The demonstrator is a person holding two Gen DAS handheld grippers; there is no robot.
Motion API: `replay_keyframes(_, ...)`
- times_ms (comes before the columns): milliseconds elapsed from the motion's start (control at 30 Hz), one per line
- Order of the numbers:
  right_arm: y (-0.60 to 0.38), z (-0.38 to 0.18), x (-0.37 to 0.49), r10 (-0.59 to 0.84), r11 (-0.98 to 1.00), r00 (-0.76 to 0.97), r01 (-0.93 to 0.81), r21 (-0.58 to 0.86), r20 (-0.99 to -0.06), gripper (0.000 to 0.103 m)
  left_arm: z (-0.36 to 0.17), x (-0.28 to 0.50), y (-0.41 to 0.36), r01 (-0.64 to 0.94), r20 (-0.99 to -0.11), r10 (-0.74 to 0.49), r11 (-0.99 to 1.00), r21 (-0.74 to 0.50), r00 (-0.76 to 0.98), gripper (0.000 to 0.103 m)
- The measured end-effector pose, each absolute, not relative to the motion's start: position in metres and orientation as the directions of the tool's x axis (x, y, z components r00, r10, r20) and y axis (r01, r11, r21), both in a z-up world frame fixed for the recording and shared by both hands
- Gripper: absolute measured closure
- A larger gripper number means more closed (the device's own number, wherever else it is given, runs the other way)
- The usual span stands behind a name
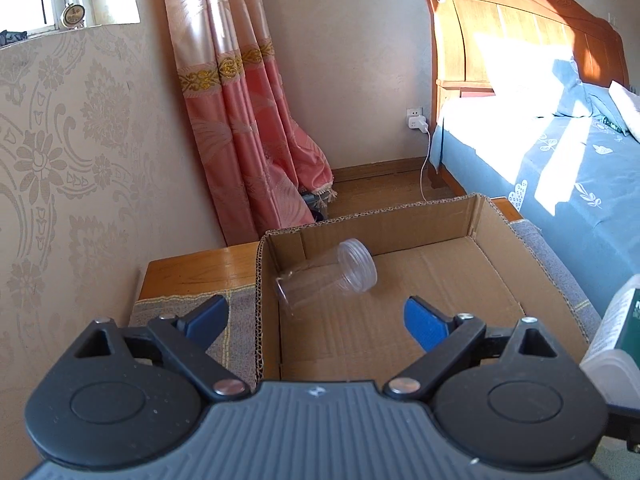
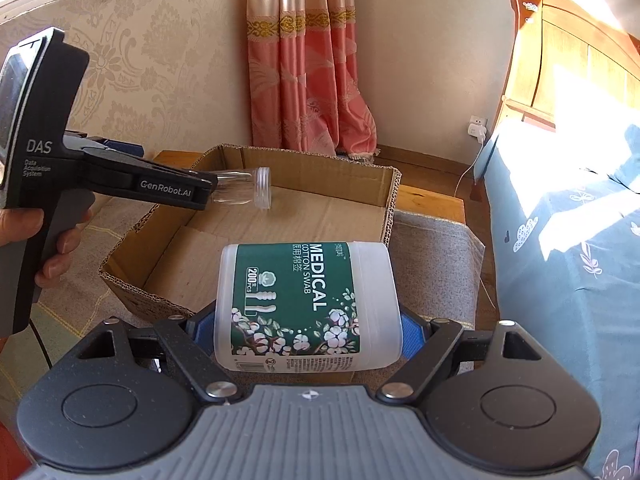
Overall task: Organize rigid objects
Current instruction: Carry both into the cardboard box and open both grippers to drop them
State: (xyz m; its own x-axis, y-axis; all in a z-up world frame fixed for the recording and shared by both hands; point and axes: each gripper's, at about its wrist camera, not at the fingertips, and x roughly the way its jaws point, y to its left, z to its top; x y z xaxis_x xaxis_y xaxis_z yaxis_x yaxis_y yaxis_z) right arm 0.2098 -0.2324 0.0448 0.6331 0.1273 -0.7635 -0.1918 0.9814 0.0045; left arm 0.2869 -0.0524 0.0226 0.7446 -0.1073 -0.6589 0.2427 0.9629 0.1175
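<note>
Clear plastic marks the jar (image 1: 326,276), which lies on its side in the cardboard box (image 1: 472,216), just ahead of the left claw (image 1: 316,320) and slightly left of its centre line. It rests near the box's left wall, ribbed lid end tilted up, apparently placed there as the first item collected. The left claw stands wide apart and holds nothing; its left finger (image 1: 208,316) hangs over the cloth-covered table (image 1: 236,304) outside the box wall, its right finger (image 1: 424,322) over the box floor. Seen from the right wrist, this claw's tip overlaps the jar, so contact cannot be ruled out there; the left view shows a gap.

To the right, the right claw (image 2: 308,332) is clamped on a white cotton swab tub (image 2: 308,304), its blue pads (image 2: 412,332) pressing the two sides near the base. The tub is held lengthwise, pointing away from the claw toward the near rim of the box, probably so that it can be carried forward over the rim and laid beside the jar.
</note>
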Motion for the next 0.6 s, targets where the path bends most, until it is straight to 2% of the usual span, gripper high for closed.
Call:
replay_keyframes(67, -0.231, 0.044, 0.212, 0.129, 0.981, 0.63, -0.195, 0.005, -0.766, 0.016, 0.026, 0.271, -0.046, 0.249, -0.66, -0.118, 0.963, 0.107, 0.742, 0.004)
replay_keyframes(267, -0.225, 0.045, 0.221, 0.139, 0.98, 0.623, -0.198, 0.018, -0.77, 0.016, 0.027, 0.218, -0.022, 0.188, -0.645, -0.081, 0.977, 0.098, 0.759, 0.004)
replay_keyframes(467, -0.216, 0.046, 0.238, 0.144, 0.979, 0.621, -0.205, 0.018, -0.77, 0.016, 0.018, 0.181, 0.015, 0.148, -0.64, -0.13, 0.989, -0.025, 0.758, 0.002)
replay_keyframes(600, -0.207, 0.044, 0.264, 0.137, 0.978, 0.618, -0.208, 0.007, -0.774, 0.016, 0.009, 0.17, 0.03, 0.116, -0.653, -0.098, 0.993, -0.015, 0.751, 0.002)
